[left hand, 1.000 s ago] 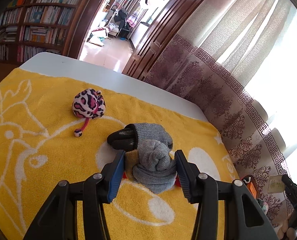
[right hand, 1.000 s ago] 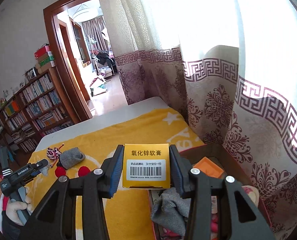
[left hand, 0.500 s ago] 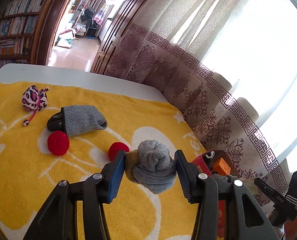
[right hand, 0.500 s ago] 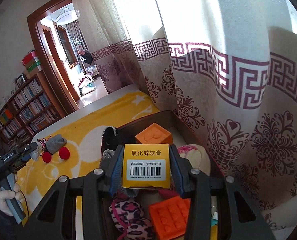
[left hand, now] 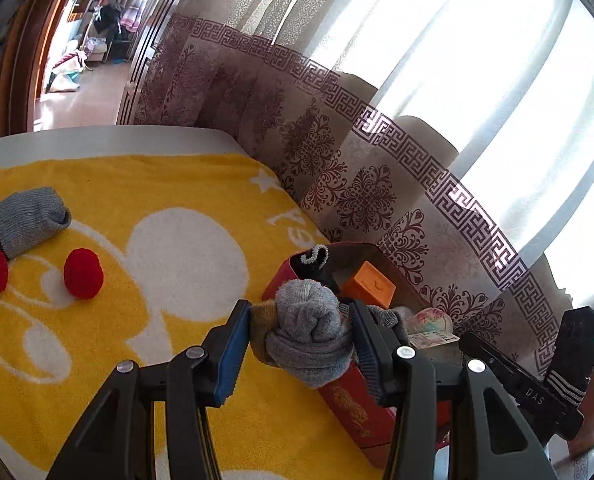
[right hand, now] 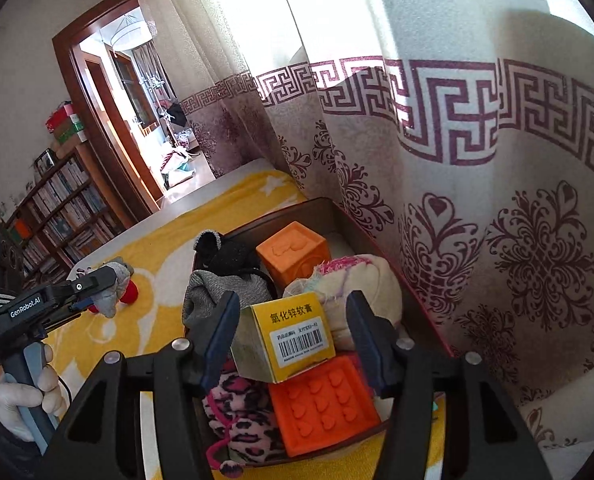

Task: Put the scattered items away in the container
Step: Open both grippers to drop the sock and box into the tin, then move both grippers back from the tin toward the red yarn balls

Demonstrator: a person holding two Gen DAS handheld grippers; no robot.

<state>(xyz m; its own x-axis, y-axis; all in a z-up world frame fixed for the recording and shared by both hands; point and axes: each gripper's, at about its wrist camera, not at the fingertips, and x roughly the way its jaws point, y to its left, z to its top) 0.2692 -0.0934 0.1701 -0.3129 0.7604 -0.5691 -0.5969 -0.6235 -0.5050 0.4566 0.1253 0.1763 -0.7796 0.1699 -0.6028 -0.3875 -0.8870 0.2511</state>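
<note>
A lived-in home is shown. Ahead and to the right of the grippers, patterned curtains [right hand: 437, 168] are hung over a sunlit window. To the left, a wooden-framed doorway [right hand: 97, 128] is opened onto another room where clothes and bags are scattered. A bookshelf [right hand: 61, 208] packed with books is set against the left wall. Below the grippers, a yellow towel [left hand: 145, 208] is spread over a white table [left hand: 109, 140].
</note>
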